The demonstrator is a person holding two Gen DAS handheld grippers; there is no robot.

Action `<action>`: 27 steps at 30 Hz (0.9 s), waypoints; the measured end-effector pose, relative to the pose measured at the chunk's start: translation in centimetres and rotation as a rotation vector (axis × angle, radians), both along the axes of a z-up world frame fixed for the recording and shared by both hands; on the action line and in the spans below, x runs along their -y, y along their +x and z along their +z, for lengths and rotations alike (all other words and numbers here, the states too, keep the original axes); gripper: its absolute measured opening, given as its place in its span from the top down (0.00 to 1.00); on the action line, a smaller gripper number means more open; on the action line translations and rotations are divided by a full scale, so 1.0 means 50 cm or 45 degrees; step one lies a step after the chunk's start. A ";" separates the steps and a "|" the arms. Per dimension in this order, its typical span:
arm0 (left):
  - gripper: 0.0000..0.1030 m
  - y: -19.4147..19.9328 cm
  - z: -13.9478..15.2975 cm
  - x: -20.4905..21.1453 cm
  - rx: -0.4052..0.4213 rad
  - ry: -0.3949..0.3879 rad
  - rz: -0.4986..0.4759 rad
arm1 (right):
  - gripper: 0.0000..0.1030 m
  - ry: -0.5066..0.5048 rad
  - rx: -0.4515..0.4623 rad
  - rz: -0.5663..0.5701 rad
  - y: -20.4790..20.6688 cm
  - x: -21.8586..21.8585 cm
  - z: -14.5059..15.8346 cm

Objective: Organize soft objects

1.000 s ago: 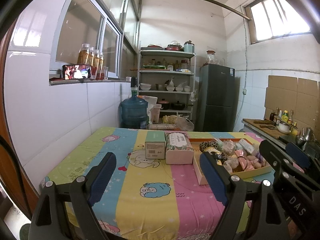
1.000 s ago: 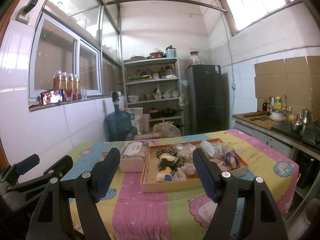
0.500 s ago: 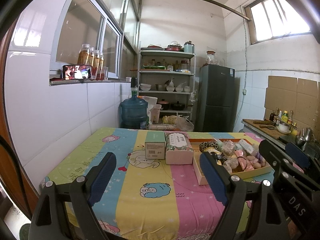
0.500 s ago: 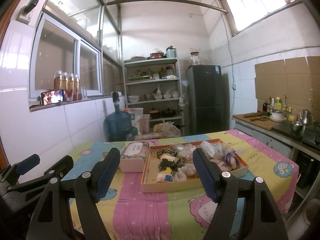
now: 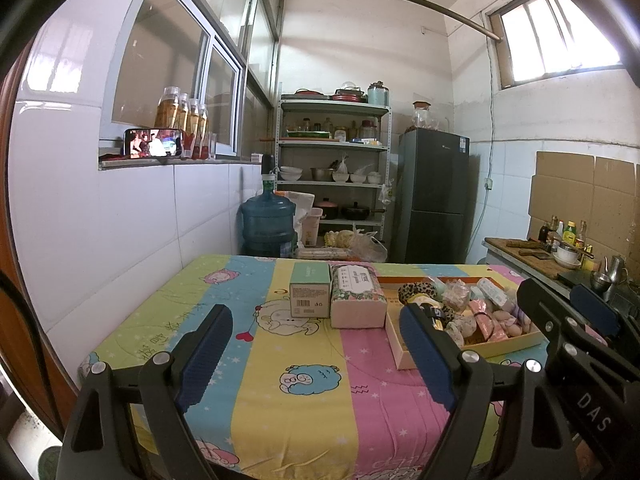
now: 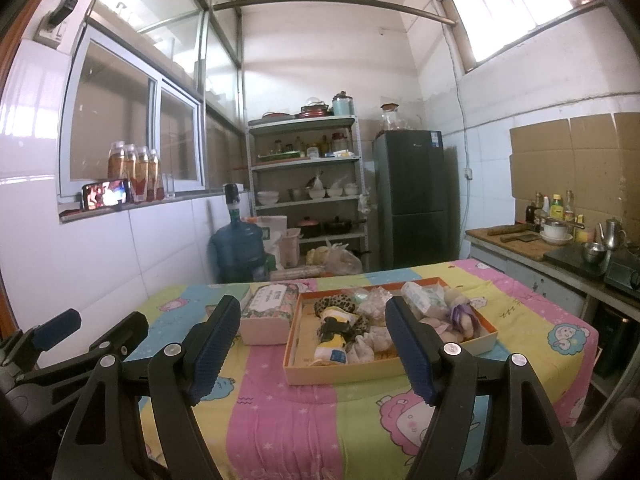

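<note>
Tray of soft objects (image 6: pixel 304 374) — beyond right tool (image 6: pixel 310 322), apart, untouched

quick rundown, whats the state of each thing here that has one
left gripper: open, empty
right gripper: open, empty
tray: lidless, full of soft items
green box: closed, upright
tissue pack: flat beside the green box
phone: screen on
fridge: doors shut

Pastel-striped cartoon tablecloth (image 5: pixel 280 360); orange tray (image 6: pixel 304 372), leopard-print band (image 6: pixel 334 304); blue-padded fingers (image 6: pixel 212 340)
</note>
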State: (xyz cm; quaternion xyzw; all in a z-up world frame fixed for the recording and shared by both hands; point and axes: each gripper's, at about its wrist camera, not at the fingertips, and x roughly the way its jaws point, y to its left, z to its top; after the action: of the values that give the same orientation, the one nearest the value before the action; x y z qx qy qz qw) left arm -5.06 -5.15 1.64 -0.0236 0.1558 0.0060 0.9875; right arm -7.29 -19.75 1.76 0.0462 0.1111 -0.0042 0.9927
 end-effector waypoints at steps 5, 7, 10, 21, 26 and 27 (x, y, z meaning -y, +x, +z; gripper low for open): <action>0.17 0.000 0.000 -0.001 0.000 0.000 0.001 | 0.26 0.001 0.000 0.000 0.000 0.001 0.000; 0.17 0.000 0.000 -0.001 0.001 0.000 0.001 | 0.26 0.000 0.000 0.000 0.000 0.000 0.000; 0.17 0.000 0.000 -0.001 0.000 0.000 0.000 | 0.26 0.000 0.000 0.000 0.000 0.000 0.000; 0.17 0.002 0.000 -0.001 0.002 0.000 0.003 | 0.26 -0.004 0.003 0.001 -0.001 0.003 0.005; 0.17 0.001 0.000 -0.002 0.002 -0.001 0.004 | 0.26 -0.005 0.003 0.000 -0.002 0.001 0.004; 0.17 0.001 0.000 -0.004 0.002 -0.001 0.004 | 0.26 -0.004 0.004 0.000 -0.002 0.001 0.004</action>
State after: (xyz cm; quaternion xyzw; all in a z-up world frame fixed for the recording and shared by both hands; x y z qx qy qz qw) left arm -4.99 -4.97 1.66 -0.0242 0.1550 0.0074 0.9876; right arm -7.38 -19.80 1.96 0.0446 0.1097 -0.0042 0.9930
